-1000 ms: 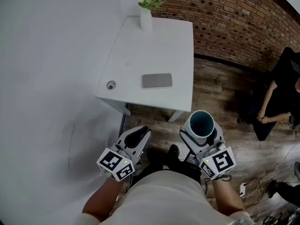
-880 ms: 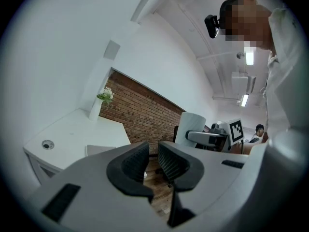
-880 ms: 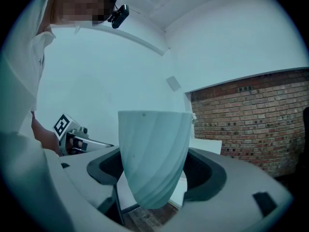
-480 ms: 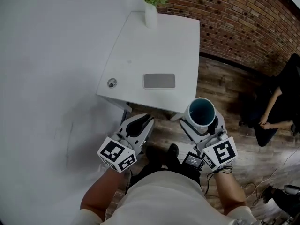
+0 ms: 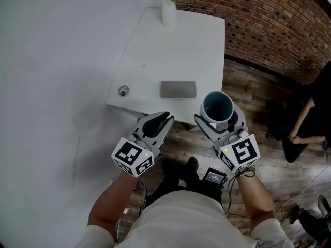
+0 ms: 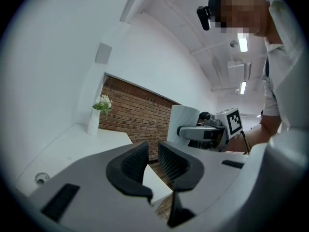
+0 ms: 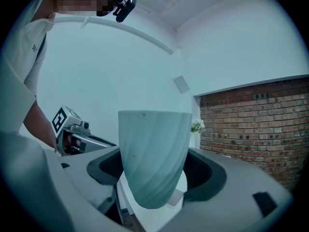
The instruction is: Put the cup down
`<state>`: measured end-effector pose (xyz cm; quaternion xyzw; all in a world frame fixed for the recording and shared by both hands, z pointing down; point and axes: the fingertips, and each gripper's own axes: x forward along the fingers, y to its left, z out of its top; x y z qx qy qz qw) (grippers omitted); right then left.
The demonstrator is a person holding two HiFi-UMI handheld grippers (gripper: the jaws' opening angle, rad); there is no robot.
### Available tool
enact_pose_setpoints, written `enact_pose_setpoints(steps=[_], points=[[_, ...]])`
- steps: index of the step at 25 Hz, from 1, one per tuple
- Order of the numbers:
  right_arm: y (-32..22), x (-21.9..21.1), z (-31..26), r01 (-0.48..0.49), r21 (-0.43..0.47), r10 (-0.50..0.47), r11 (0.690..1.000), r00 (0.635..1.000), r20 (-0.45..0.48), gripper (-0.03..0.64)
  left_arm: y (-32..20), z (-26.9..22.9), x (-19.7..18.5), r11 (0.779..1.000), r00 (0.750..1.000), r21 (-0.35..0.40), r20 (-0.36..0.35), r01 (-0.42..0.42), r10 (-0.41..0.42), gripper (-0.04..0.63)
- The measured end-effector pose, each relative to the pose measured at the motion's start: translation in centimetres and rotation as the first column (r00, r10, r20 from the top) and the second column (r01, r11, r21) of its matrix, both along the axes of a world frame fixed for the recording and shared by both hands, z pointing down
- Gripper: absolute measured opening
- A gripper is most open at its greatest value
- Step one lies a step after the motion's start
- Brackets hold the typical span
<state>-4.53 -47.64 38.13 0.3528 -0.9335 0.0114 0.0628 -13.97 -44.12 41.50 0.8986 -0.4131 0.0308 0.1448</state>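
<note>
The cup [image 5: 217,105] is being held upright by the right gripper [image 5: 219,123], whose jaws are being pressed against its ribbed wall from both sides, probably so that its base is being kept level for setting down. It is being held in the air just by the near right corner of the table [image 5: 170,50], not on it, and its teal inside appears empty. The left gripper [image 5: 158,124], near the table's front edge, is being kept only narrowly open, with nothing in it. At the table's far edge, white flowers are being held in a vase [image 5: 169,15].
</note>
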Motion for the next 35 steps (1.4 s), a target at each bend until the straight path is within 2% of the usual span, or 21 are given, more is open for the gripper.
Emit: enact_pose_setpoints(steps=[5,12,22,35], points=[[-3.6,-1.2,2.4,0.002,0.005,-0.002,1.000,1.000,-0.014,0.374,-3.0,2.3,-0.1,1.000,1.000,0.004,0.017,-0.011,0.011,0.077],[-8.8,-2.6,8.0,-0.016,-0.004,0.016,1.000,0.999,-0.048,0.373,-6.7,7.4,-0.9,1.000,0.997,-0.025,0.071,0.000,0.001,0.155],[-13.8,-4.2,15.2,-0.051,-0.045,0.046,0.998,0.994,-0.098,0.373,-9.5,12.9,-0.6,0.996,0.992,-0.084,0.121,-0.017,0.027,0.176],[-15.6,-7.8,21.1,-0.003,-0.061,-0.004,0.998,0.994,-0.111,0.373,-10.2,16.8,-1.1,0.987,0.992,-0.163,0.125,0.005,0.015,0.178]])
